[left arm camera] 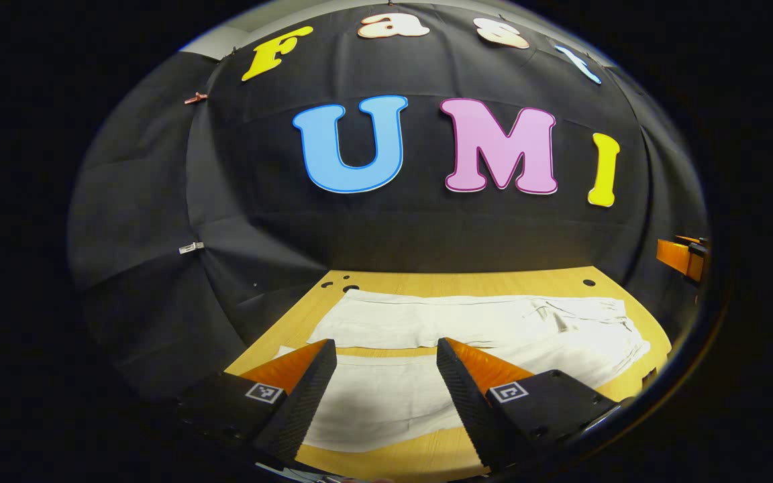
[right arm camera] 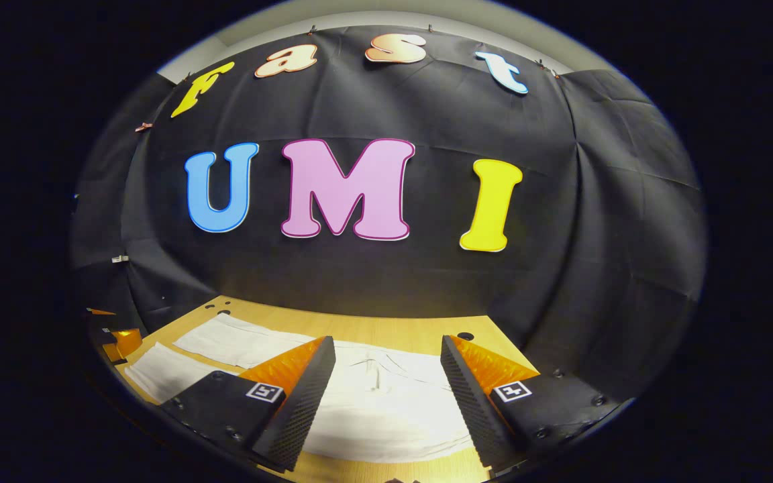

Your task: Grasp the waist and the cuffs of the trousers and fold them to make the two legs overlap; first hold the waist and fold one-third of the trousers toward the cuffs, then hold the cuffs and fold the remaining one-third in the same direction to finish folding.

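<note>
While both grippers hang above the wooden table (left arm camera: 386,278), a pair of white trousers (left arm camera: 494,322) lies spread flat across it, the two legs side by side and not yet overlapped.

The left gripper (left arm camera: 386,352) has its fingers spread wide, gripping nothing; the near leg of the trousers shows in the gap between them and the far leg lies beyond the fingertips, with a strip of bare table between the legs. The cuff ends run off past its left finger; the waist and crotch folds lie beyond its right finger.

The right gripper (right arm camera: 386,349) is likewise released, fingers parted and empty, with the waist end of the trousers (right arm camera: 386,402) between and just below the fingers. The legs trail away past its left finger, where the other gripper (right arm camera: 115,342) shows at the far edge.

By the look of it, no fold has been started; the first job is to bring one leg over the other.

The likely risks: a pinch that catches only the top layer at the waist would let the lower cloth drag and bunch; uneven lifts at waist and cuff would skew the legs so their edges miss each other; and a cuff dragged near the table's front edge could slide off.

No container is in sight, so nothing is held in one.
</note>
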`<state>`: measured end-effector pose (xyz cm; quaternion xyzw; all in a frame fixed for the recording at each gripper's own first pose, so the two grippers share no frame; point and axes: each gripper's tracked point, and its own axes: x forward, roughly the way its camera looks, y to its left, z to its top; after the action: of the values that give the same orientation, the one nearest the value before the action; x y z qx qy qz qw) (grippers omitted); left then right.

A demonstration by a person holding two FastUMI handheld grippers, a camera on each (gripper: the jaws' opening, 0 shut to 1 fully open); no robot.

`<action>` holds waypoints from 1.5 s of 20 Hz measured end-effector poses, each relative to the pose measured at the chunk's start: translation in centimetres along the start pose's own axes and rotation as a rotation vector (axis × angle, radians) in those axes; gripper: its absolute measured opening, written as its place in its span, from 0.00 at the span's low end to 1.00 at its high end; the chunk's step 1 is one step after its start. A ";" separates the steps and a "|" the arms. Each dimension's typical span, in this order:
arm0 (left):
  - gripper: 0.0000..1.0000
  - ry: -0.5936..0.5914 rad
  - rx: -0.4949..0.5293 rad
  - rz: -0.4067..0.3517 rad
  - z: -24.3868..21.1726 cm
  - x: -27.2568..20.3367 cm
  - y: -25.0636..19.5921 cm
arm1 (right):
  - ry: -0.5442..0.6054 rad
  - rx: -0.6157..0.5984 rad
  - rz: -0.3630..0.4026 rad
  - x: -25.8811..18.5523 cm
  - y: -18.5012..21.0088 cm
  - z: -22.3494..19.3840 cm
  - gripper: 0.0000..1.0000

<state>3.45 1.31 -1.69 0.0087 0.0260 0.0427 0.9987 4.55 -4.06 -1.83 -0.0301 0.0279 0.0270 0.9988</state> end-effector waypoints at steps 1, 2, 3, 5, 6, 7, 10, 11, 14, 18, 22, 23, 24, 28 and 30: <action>0.96 0.006 0.000 0.008 -0.3 0.2 0.1 | 0.008 -0.007 0.013 0.3 -0.3 -0.5 0.97; 0.96 0.014 0.001 0.014 -0.6 0.4 0.0 | 0.015 -0.025 0.029 0.7 -0.5 -0.9 0.97; 0.96 0.019 0.002 0.017 -0.7 0.5 -0.1 | 0.023 -0.054 0.034 1.2 -1.1 -1.4 0.98; 0.96 0.023 0.011 0.025 -0.8 0.7 -0.2 | 0.035 -0.130 0.050 2.0 -2.5 -2.3 0.98; 0.96 0.026 0.016 0.033 -0.8 0.8 -0.2 | 0.037 -0.171 0.064 2.2 -3.1 -2.6 0.98; 0.96 0.034 0.020 0.038 -1.0 0.9 -0.4 | 0.043 -0.219 0.079 2.4 -3.7 -3.0 0.98; 0.96 0.046 0.028 0.056 -1.2 1.2 -0.6 | 0.068 -0.366 0.116 2.7 -6.5 -4.7 0.98; 0.96 0.050 0.028 0.063 -1.4 1.1 -0.7 | 0.081 -0.402 0.124 2.8 -7.3 -5.2 0.98; 0.96 0.073 0.027 0.084 -2.3 1.2 -1.1 | 0.128 -0.486 0.141 3.1 -10.1 -7.6 0.98; 0.96 0.103 0.034 0.102 -3.8 1.1 -1.7 | 0.201 -0.595 0.155 3.7 -13.7 -11.9 0.98; 0.96 0.148 0.039 0.132 -5.2 1.7 -2.0 | 0.306 -0.720 0.236 2.9 -16.0 -16.7 0.98; 0.96 0.156 0.038 0.135 -5.5 1.8 -2.0 | 0.332 -0.758 0.265 2.7 -16.5 -17.7 0.98; 0.96 0.162 0.035 0.141 -5.6 1.8 -2.1 | 0.355 -0.795 0.294 2.4 -17.1 -18.8 0.98; 0.96 0.191 0.023 0.170 -6.5 1.7 -1.7 | 0.430 -0.936 0.392 1.2 -19.5 -22.4 0.98; 0.96 0.208 0.022 0.183 -7.2 1.5 -1.5 | 0.463 -1.007 0.441 1.1 -20.4 -24.5 0.98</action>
<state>4.71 0.04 -9.01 0.0177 0.1289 0.1341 0.9824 5.48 -25.85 -25.16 -0.4988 0.2343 0.2363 0.8003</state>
